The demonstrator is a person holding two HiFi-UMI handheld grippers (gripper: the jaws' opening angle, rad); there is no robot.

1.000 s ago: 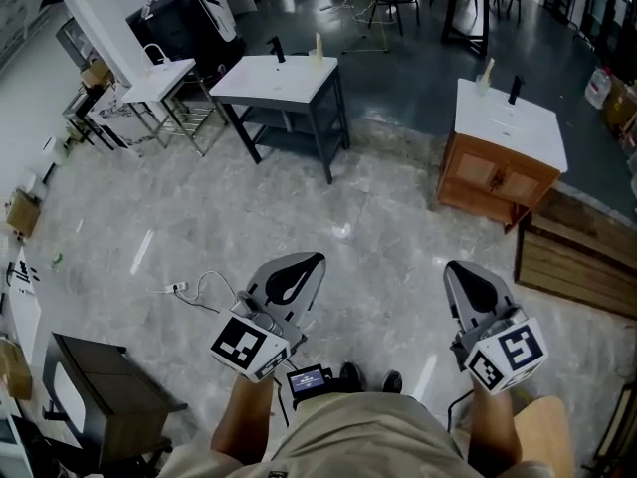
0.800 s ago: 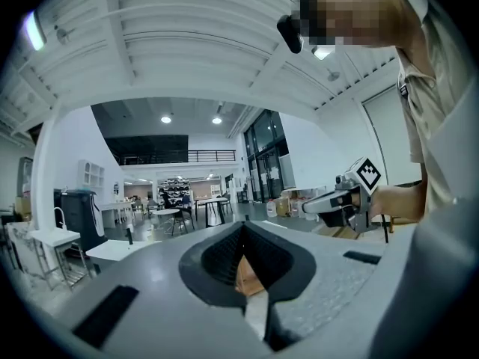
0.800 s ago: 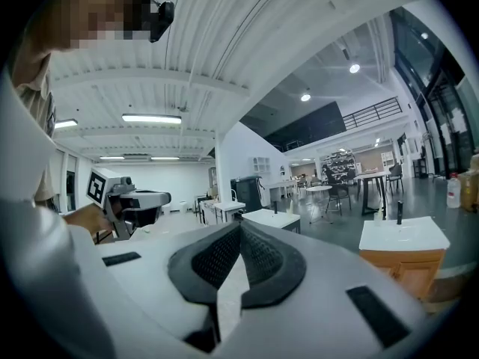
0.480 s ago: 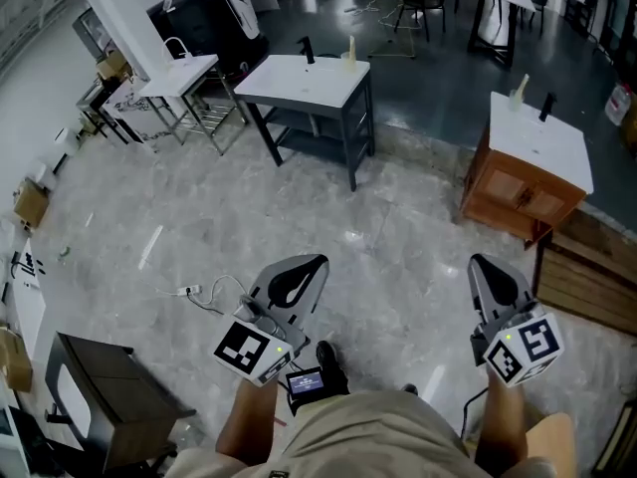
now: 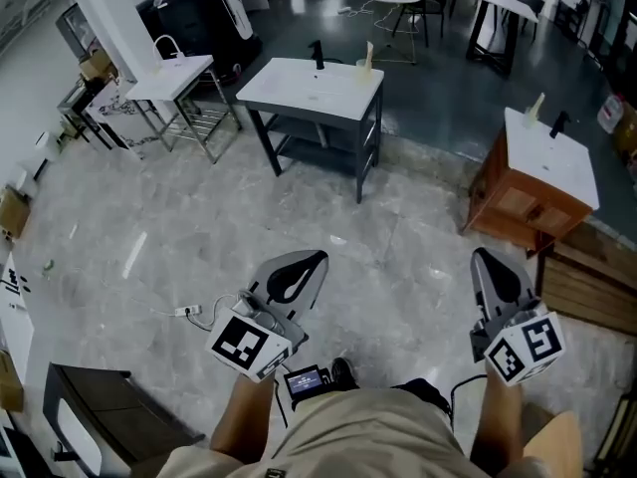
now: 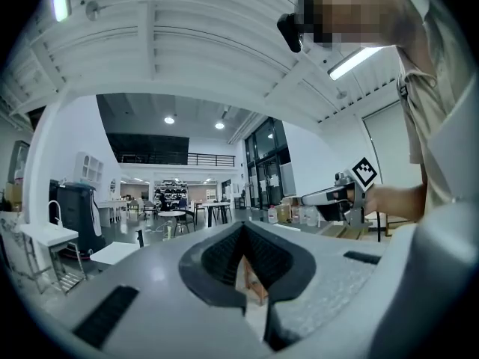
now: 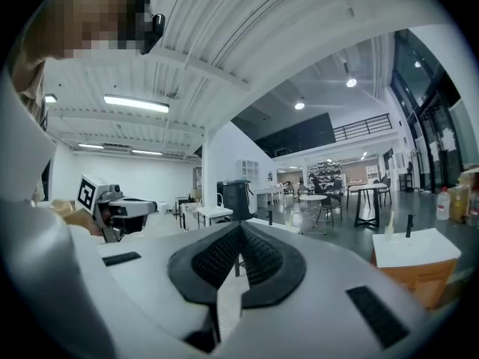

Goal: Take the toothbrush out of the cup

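Plainly, the task is only beginning: the left gripper (image 5: 304, 267) and right gripper (image 5: 490, 272) are hanging over the floor, jaws pressed together on nothing, while the toothbrush (image 5: 369, 47) is apparently standing untouched in its cup (image 5: 365, 64) on the grey desk (image 5: 299, 80), well apart ahead.

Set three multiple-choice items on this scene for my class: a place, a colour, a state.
1. In the head view, the wooden cabinet stands: A) right of the dark-legged table; B) left of it; C) beneath it.
2. The cabinet's top is: A) black; B) white; C) red.
3. The jaws of the left gripper and right gripper are: A) wide apart; B) clamped on a toothbrush; C) together, empty.
Answers: 1 A, it shows right of the table; 2 B, a white slab; 3 C, each gripper view shows them meeting, nothing between.
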